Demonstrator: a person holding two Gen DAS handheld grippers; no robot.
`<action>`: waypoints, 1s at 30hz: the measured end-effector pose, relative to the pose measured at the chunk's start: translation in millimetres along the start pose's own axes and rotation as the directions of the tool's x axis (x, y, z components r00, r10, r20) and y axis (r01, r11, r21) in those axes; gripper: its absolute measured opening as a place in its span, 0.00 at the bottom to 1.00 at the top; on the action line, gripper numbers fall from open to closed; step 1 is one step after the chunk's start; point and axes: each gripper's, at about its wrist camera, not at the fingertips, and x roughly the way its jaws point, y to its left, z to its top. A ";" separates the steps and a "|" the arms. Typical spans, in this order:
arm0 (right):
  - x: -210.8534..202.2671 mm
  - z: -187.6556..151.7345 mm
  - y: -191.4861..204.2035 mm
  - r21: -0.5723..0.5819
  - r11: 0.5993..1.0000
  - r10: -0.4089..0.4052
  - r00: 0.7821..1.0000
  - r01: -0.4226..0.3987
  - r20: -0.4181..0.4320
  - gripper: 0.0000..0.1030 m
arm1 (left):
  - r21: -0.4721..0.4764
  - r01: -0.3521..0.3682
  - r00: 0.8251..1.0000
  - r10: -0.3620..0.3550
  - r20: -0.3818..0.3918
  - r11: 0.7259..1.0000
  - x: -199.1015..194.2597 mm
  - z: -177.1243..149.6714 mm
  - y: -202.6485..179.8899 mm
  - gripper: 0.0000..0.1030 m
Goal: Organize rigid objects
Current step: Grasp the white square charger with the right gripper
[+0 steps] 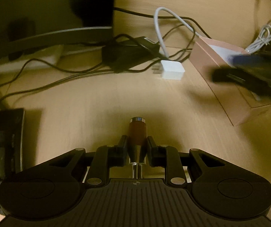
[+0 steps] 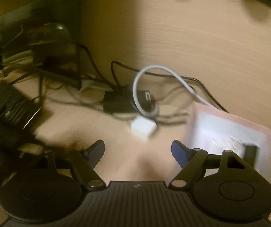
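My left gripper is shut on a small tool with a brown wooden handle and metal ends, held above the wooden desk. A pink open box stands at the right, with the blurred right gripper over it. In the right wrist view my right gripper is open and empty above the desk, with the pink box at its right. A white charger plug with a white cable lies ahead of it; the plug also shows in the left wrist view.
A black adapter and tangled black cables lie at the back. A keyboard is at the left, a monitor base behind. A white power strip sits at the back left. A coiled white cable lies behind the box.
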 end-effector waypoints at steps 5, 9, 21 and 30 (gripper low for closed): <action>72.6 23.4 12.3 0.080 0.993 -0.081 0.994 0.087 -0.080 0.75 | -0.005 0.017 1.000 -0.017 0.014 1.000 -2.0 -1.2 1.9 0.24; 103.1 19.5 13.9 0.099 0.981 -0.147 0.977 0.164 -0.156 0.75 | -0.003 0.023 0.999 -0.023 0.023 1.000 -1.8 -3.3 1.1 0.24; 78.9 17.5 6.8 0.147 0.989 -0.012 0.994 0.028 -0.108 0.59 | -0.015 0.034 0.998 -0.033 0.061 0.999 -7.0 -6.4 2.9 0.24; -59.8 -19.9 6.3 0.008 0.995 0.096 0.992 -0.097 0.079 0.59 | -0.064 -0.010 0.996 0.016 0.093 0.998 -24.3 -23.9 11.2 0.23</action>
